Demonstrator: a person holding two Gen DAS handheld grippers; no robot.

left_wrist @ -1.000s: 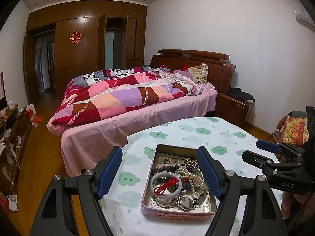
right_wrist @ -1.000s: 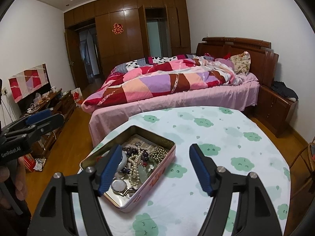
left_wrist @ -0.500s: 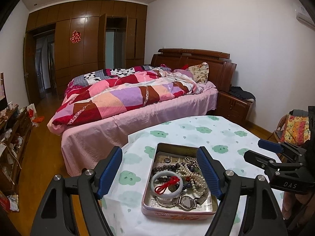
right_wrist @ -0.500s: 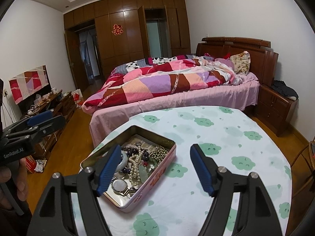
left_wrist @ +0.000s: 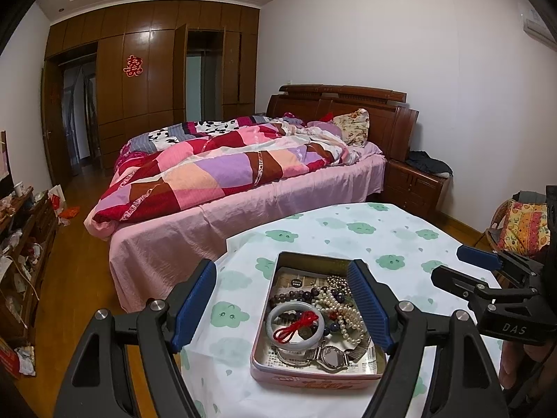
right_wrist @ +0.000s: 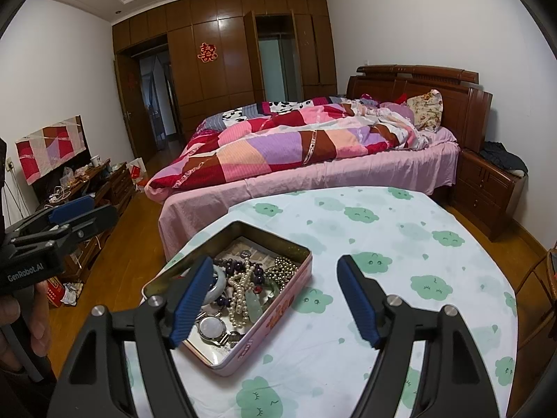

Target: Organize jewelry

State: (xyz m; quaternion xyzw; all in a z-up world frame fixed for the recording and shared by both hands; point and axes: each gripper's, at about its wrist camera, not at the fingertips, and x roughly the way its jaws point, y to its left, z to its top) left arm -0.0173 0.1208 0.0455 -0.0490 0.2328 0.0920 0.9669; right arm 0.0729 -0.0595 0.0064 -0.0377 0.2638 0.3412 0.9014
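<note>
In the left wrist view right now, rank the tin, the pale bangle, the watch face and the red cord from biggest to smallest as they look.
1. tin
2. pale bangle
3. red cord
4. watch face

The cord and watch face look close in size, so their order is unsure.

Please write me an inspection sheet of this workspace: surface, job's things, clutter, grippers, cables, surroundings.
Surface: table under a white cloth with green clouds.
Job's things: open tin holding a pale bangle with red cord, pearl strands, dark beads, wristwatch.
Clutter: nothing seen on the cloth beyond the tin.
Grippers: left gripper open above the tin; right gripper open, empty.
Cables: nothing seen.
Surroundings: bed, wardrobe, nightstand.
</note>
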